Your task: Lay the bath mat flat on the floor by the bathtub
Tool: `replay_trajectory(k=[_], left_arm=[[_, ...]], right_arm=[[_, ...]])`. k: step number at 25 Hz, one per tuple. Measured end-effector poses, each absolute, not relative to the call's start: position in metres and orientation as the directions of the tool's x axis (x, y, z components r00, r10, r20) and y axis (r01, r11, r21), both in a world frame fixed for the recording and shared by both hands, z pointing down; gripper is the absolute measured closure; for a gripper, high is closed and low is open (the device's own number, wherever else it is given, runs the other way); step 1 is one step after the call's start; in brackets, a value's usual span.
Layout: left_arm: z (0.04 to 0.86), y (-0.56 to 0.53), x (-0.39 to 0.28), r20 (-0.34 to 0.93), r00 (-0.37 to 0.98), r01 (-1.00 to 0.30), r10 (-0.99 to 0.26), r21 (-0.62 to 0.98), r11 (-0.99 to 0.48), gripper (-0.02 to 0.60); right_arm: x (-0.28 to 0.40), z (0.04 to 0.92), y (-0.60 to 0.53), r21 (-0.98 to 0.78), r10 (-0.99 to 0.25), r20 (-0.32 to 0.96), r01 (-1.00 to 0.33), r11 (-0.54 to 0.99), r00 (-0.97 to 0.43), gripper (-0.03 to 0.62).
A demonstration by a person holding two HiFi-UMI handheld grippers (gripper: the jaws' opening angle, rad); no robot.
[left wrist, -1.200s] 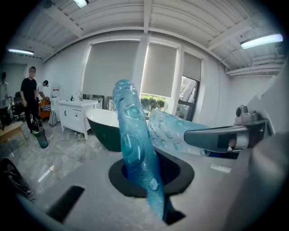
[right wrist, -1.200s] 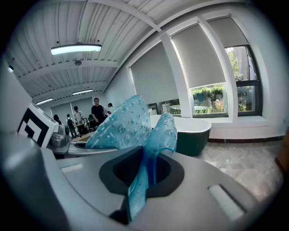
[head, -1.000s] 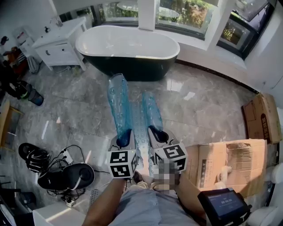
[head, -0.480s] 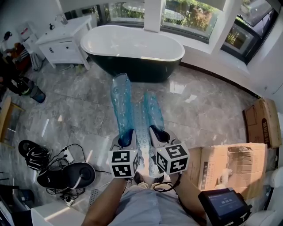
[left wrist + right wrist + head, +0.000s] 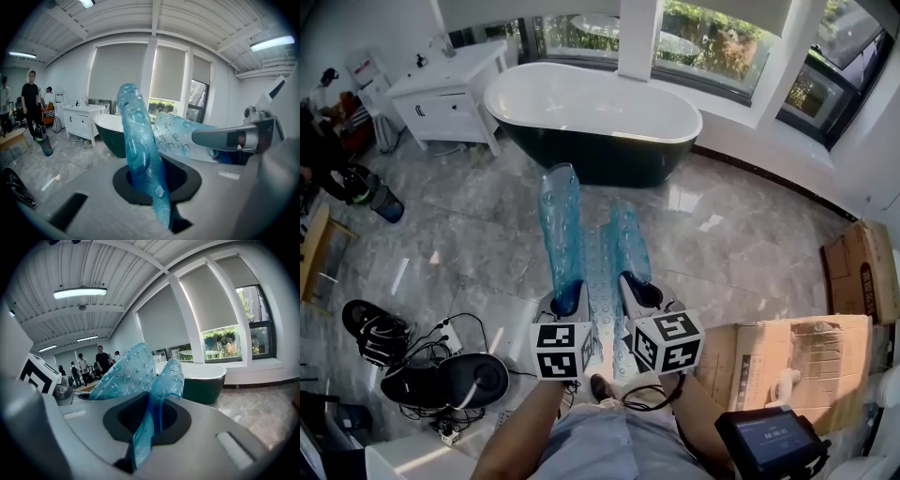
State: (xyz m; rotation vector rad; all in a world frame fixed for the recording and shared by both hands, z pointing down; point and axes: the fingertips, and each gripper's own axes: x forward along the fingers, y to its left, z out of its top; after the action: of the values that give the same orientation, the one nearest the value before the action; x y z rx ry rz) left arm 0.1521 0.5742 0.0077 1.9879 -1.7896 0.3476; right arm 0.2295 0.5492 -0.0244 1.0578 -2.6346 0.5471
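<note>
Both claws are clamped down narrow on the bath mat (image 5: 598,251), one near corner each. The left gripper (image 5: 568,298) pinches the left edge, and in the left gripper view the blue sheet runs straight out of the closed jaws and stands up in a curled roll. The right gripper (image 5: 637,294) does the same on the right edge, its jaws tight on a folded strip of the mat.

The mat is translucent blue and studded with bubble-like bumps. It is held up off the grey marble floor (image 5: 741,239), stretched forward from the two grippers with its sides rolled inward and its middle sagging between them. Its far end points at the bathtub (image 5: 592,105), a white oval tub with a dark outer shell under the windows.

To the tub's left stands a white vanity cabinet (image 5: 450,92). Flattened cardboard (image 5: 787,356) lies on the right, and black gear with cables (image 5: 441,375) on the left.
</note>
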Motion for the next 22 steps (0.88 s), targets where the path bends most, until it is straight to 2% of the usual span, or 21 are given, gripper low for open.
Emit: replay_trajectory(k=[9,22], left_arm=[[0.013,0.558,0.141,0.475,0.121,-0.985,-0.872,0.164,-0.048,0.551],[0.048,0.463,0.127,0.537,0.09,-0.989,-0.839,0.145,-0.013,0.552]], right_arm=[[0.215,-0.021,0.531,-0.249,-0.585,0.367,-0.682,0.687,-0.723,0.571],[0.199,0.005,0.431,-0.294,-0.544,0.384,-0.658,0.693,-0.746,0.571]])
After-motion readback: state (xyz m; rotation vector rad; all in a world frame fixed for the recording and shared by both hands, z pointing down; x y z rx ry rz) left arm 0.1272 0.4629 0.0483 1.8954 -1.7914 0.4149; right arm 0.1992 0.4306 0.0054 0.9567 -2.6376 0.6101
